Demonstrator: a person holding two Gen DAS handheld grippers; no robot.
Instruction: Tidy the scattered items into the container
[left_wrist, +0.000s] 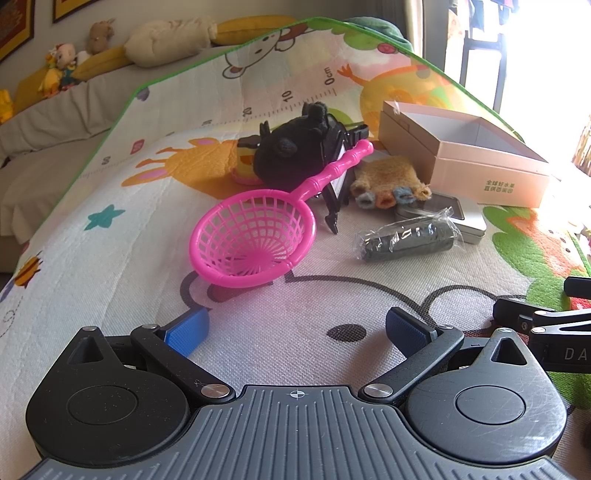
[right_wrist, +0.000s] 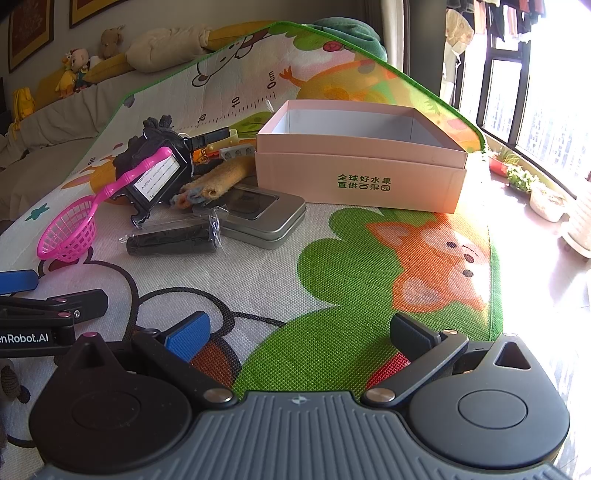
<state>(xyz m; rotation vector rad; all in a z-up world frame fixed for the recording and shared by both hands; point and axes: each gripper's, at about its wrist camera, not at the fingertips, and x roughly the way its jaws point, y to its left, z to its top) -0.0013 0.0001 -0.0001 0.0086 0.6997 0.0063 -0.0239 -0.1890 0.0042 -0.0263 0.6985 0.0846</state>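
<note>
- both of my grippers hover low over the play mat (right_wrist: 332, 258): the left gripper (left_wrist: 295, 332) has its jaws spread wide with nothing between them, and the right gripper (right_wrist: 299, 332) is the same, wide apart and holding nothing.
- just ahead of my left gripper lies the pink strainer (left_wrist: 253, 240), bowl toward me, its handle resting up against the black plush toy (left_wrist: 291, 155).
- beside that sits a black luggage tag (right_wrist: 155, 181) with a white address card, under the strainer's handle.
- right of it i see a yellow fuzzy glove (left_wrist: 388, 181), then a wrapped black roll (left_wrist: 406, 240) lying against a flat silver tin (right_wrist: 258, 218).
- the pink box (right_wrist: 360, 177) stands open toward the mat's far right edge, just beyond the tin; inside i see only bare walls.
</note>
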